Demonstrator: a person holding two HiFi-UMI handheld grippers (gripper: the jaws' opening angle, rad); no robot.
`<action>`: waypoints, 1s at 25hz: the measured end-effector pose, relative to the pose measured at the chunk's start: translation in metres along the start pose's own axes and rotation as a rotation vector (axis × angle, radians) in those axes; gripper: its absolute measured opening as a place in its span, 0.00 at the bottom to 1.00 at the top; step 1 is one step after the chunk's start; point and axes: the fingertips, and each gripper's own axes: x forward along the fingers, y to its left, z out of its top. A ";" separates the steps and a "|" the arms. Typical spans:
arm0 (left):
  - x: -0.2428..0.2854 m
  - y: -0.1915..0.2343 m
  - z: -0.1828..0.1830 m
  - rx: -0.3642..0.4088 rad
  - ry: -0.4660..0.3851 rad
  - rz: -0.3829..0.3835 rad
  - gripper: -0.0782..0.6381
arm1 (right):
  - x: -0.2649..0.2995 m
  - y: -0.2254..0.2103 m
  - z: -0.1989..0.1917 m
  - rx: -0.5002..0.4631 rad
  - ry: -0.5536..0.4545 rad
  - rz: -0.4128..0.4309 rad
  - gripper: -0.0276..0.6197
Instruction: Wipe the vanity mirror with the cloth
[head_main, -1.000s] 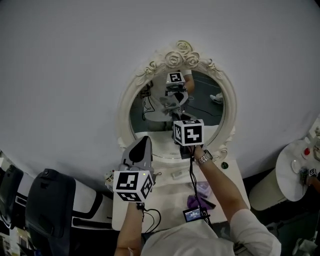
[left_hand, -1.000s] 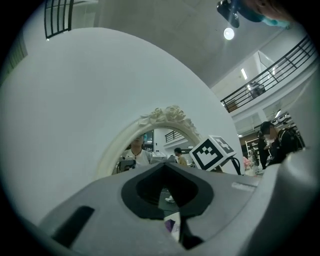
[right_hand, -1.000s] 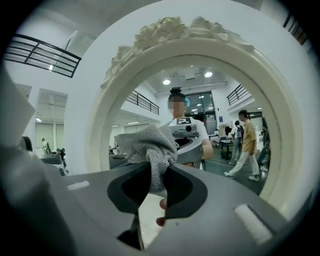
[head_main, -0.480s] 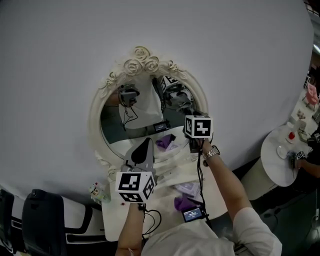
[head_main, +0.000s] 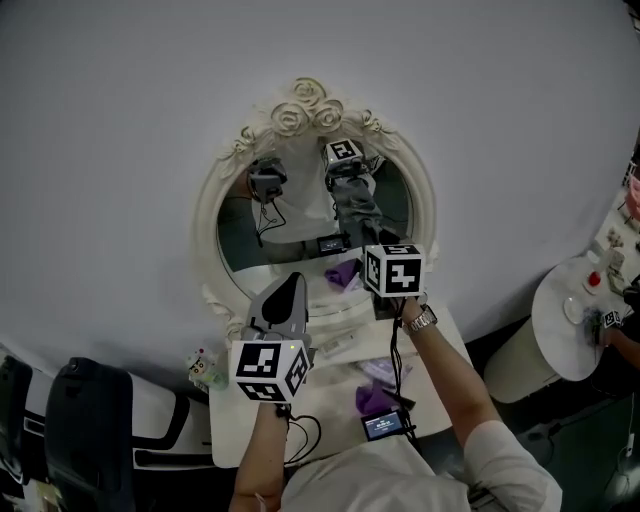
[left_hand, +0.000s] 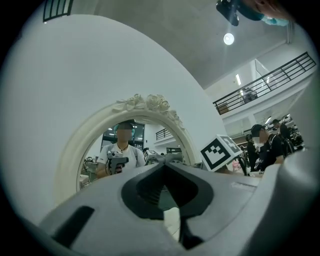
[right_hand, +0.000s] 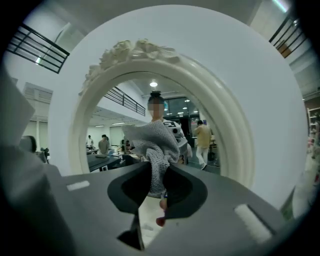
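To the far left, beside the white vanity table (head_main: 330, 395), we see a black chair (head_main: 95, 420). A small colourful trinket (head_main: 203, 368) sits at the table's left edge. Our left gripper (head_main: 290, 285) hovers over the left part of the table, just in front of the mirror's lower frame; its jaws are pressed together with nothing between them. The vanity mirror (head_main: 295, 235), an oval in a white frame crowned with roses, stands at the table's back edge against the grey wall. Right of centre, our right gripper (right_hand: 157, 167) is clamped on the grey cloth (right_hand: 152, 142), which bunches above the jaws close before the right half of the glass. We cannot tell whether it touches. Near the table's front edge lie a purple fabric (head_main: 372, 400) and a small lit screen (head_main: 385, 428). A round white side table (head_main: 570, 320) stands far right.
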 end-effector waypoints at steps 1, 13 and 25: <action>-0.003 0.006 -0.001 0.002 0.004 0.015 0.11 | 0.001 0.021 0.000 -0.015 -0.003 0.039 0.14; -0.083 0.093 -0.010 0.003 0.040 0.258 0.11 | 0.046 0.229 -0.058 -0.086 0.110 0.387 0.14; -0.103 0.114 -0.020 0.025 0.082 0.311 0.11 | 0.072 0.253 -0.069 -0.060 0.136 0.402 0.14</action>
